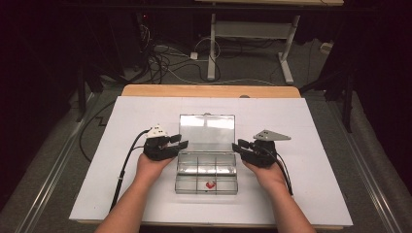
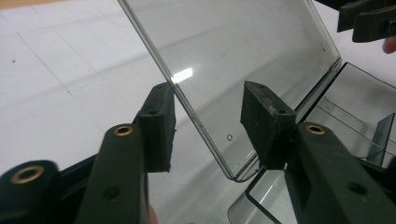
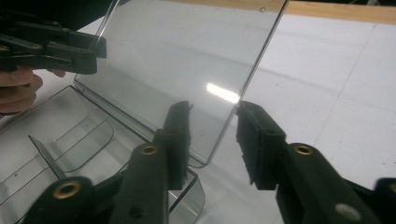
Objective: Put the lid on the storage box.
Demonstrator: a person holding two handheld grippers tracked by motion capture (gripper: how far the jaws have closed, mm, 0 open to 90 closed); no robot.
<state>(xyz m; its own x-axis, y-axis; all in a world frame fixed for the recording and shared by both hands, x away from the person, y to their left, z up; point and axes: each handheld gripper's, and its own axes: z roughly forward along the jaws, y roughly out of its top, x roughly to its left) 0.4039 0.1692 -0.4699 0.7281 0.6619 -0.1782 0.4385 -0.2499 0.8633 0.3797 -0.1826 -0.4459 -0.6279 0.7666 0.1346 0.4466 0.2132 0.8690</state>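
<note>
Both tongs spread: left gripper [image 1: 180, 141] straddles the left edge of the clear lid [image 1: 207, 128], right gripper [image 1: 239, 145] straddles its right edge, pads apart w/ lid edge between, contact unclear. Lid stands raised behind the clear compartment box [image 1: 206, 171] mid white table [image 1: 121, 145]. Small red piece [image 1: 210, 185] sits in a front compartment
</note>
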